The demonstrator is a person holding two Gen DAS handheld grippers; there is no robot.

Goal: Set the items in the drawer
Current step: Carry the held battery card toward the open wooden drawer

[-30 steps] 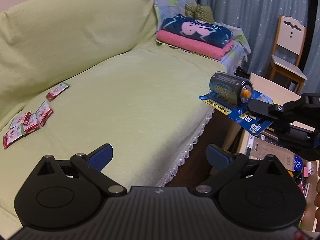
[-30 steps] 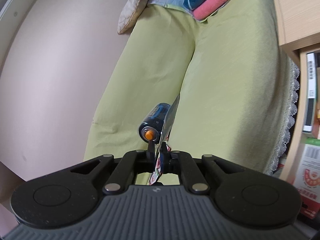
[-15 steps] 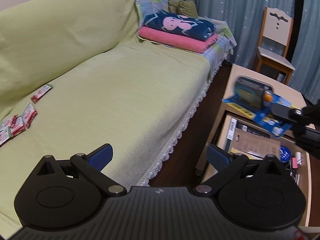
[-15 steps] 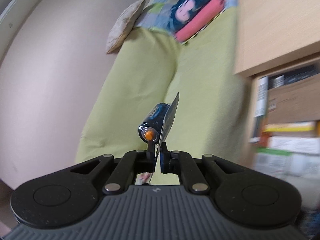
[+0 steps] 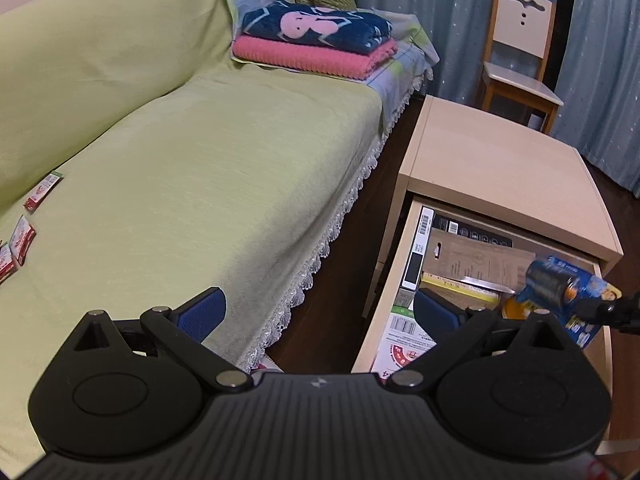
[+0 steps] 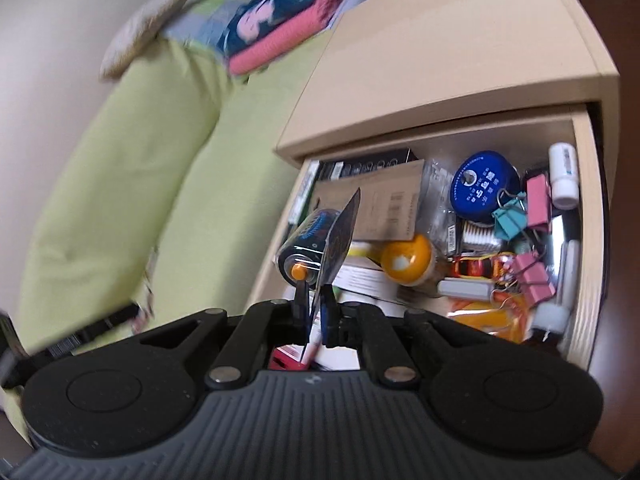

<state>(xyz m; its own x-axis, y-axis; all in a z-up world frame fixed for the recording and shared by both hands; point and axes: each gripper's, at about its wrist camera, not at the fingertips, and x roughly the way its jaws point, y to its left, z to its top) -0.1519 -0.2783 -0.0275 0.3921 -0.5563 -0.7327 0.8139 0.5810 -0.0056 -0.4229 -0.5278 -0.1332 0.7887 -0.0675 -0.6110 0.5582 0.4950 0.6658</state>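
One battery pack (image 6: 320,240), one drawer (image 6: 588,216), two folded blankets (image 5: 316,40), one chair (image 5: 520,52).

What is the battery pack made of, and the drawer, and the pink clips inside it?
The battery pack looks like a printed card back with a clear plastic bubble: the card is thin and seen edge-on, and the bubble glints over the battery. The drawer looks like pale wood or wood-look board, with faint grain lines. The pink clips seem painted metal with wire handles, though blur leaves that unsure.
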